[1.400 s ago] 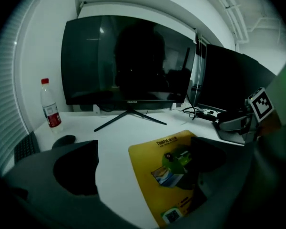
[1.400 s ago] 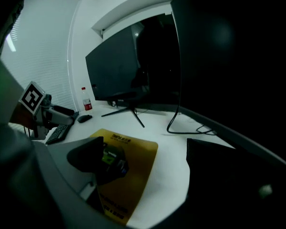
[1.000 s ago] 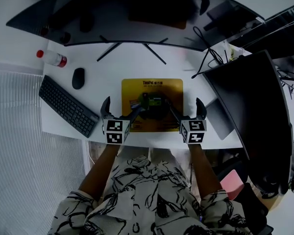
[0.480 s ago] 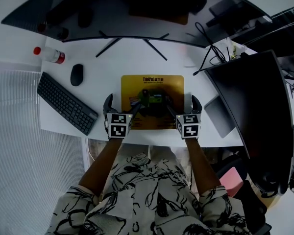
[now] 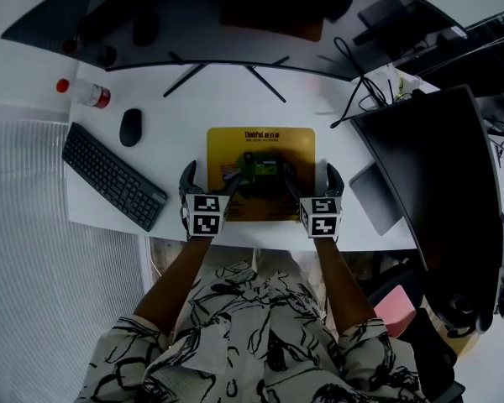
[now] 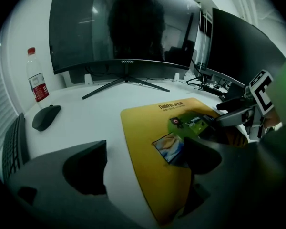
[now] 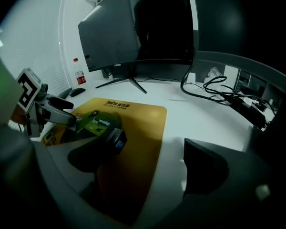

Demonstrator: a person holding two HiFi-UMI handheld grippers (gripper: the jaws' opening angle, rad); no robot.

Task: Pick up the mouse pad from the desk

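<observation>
The yellow mouse pad [image 5: 301,151] lies flat on the white desk [image 5: 336,137], with a green picture printed in its middle. My left gripper [image 5: 212,181] is open at the pad's near left corner. In the left gripper view the pad's [image 6: 143,128] left edge runs between the two jaws of that gripper [image 6: 143,161]. My right gripper [image 5: 312,181] is open at the pad's near right corner. In the right gripper view the pad's [image 7: 143,118] right edge lies between the jaws of that gripper [image 7: 150,159]. Neither gripper holds anything.
A black keyboard [image 5: 113,175], a black mouse [image 5: 130,127] and a water bottle [image 5: 84,93] lie left of the pad. A curved monitor [image 5: 218,23] stands behind it on a V-shaped foot. A second dark monitor [image 5: 428,191] and cables [image 5: 361,91] are at the right.
Both grippers have dropped lower and moved forward, closer to the pad's near corners. The pad's side edges now lie between the jaws. The pad itself has not moved.
</observation>
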